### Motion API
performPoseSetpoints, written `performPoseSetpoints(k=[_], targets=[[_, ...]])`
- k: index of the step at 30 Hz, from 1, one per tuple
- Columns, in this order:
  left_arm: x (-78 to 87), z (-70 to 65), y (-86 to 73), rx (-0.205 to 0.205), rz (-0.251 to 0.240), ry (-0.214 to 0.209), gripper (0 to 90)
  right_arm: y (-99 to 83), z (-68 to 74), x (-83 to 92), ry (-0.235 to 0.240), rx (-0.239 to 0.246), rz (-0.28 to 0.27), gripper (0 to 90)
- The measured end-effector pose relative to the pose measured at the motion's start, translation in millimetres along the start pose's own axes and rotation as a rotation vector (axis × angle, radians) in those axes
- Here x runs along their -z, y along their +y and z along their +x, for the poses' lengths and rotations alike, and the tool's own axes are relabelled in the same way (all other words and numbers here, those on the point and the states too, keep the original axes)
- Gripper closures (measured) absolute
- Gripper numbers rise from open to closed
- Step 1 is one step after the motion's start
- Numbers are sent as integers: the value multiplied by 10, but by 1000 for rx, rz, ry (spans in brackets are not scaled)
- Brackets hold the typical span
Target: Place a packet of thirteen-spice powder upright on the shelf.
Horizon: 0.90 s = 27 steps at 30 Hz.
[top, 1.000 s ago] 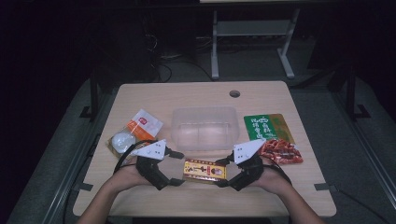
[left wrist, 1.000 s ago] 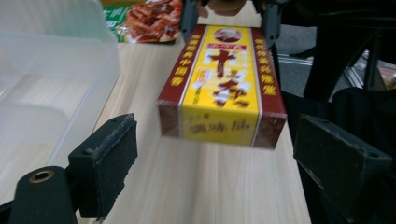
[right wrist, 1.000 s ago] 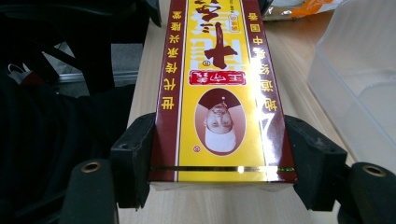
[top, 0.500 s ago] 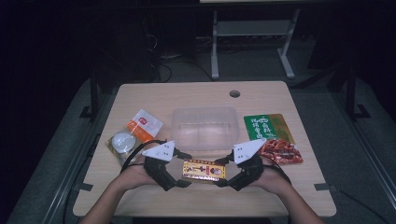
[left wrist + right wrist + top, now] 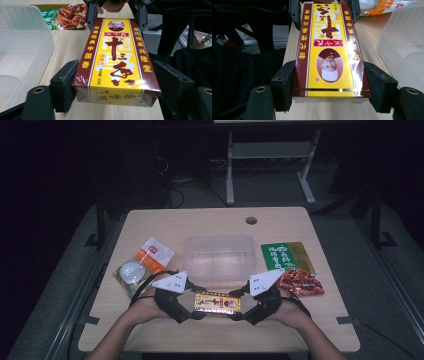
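Note:
A long yellow and maroon box (image 5: 217,302) with Chinese print is held level just above the table's near edge, between my two grippers. My left gripper (image 5: 197,306) has its end: in the left gripper view both pads sit against the box (image 5: 116,62), after its jaws have just been closing on it. My right gripper (image 5: 237,307) is shut on the opposite end, the one with the portrait (image 5: 329,65). Each gripper view shows the other gripper's jaws at the box's far end.
A clear plastic container (image 5: 217,257) stands just behind the box. A green packet (image 5: 287,256) and a red snack packet (image 5: 300,282) lie to its right. An orange and white pouch (image 5: 152,255) and a round white item (image 5: 130,271) lie to its left.
My left gripper has edged to the right, closer onto the box's end. The box and the right gripper have stayed put.

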<state>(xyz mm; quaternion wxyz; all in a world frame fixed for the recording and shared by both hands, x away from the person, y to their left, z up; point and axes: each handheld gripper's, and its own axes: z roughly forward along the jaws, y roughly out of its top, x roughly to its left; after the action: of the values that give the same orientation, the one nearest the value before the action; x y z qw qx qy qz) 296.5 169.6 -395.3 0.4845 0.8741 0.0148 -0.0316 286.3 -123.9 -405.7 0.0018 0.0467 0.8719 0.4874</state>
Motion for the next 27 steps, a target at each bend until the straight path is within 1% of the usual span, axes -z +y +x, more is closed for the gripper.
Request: performPoseSetpoints(k=[1,3,4,11,14,17,21,23,25,26,27], targets=[[1,0,0,1,0,0,264,0,1,-1,2,1,0,318],[8,4,0,2,1,0,281,5,16,-1,4,-13,-4,319],[12,7,0,2,1,-2,294,5,12,0,6,-3,-4,318],[23,3,4,1,6,-7,304,7,23,0,9,-9,-5,318],[38,4,22,-4,7,-12,311,5,11,3,11,5,-16,316],[46,4,44,-1,10,-16,315,2,11,7,18,-1,-25,314],[53,-3,54,-3,9,-14,318,-2,11,10,16,0,-30,310],[52,-3,61,-3,13,-10,318,-6,3,3,13,2,-24,292],[56,0,60,1,14,-10,318,-10,8,-11,-9,-10,-9,227],[68,10,56,10,12,-7,319,-16,6,-13,-24,-19,-3,200],[75,15,54,11,13,-3,318,-22,7,-9,-30,-23,1,180]])
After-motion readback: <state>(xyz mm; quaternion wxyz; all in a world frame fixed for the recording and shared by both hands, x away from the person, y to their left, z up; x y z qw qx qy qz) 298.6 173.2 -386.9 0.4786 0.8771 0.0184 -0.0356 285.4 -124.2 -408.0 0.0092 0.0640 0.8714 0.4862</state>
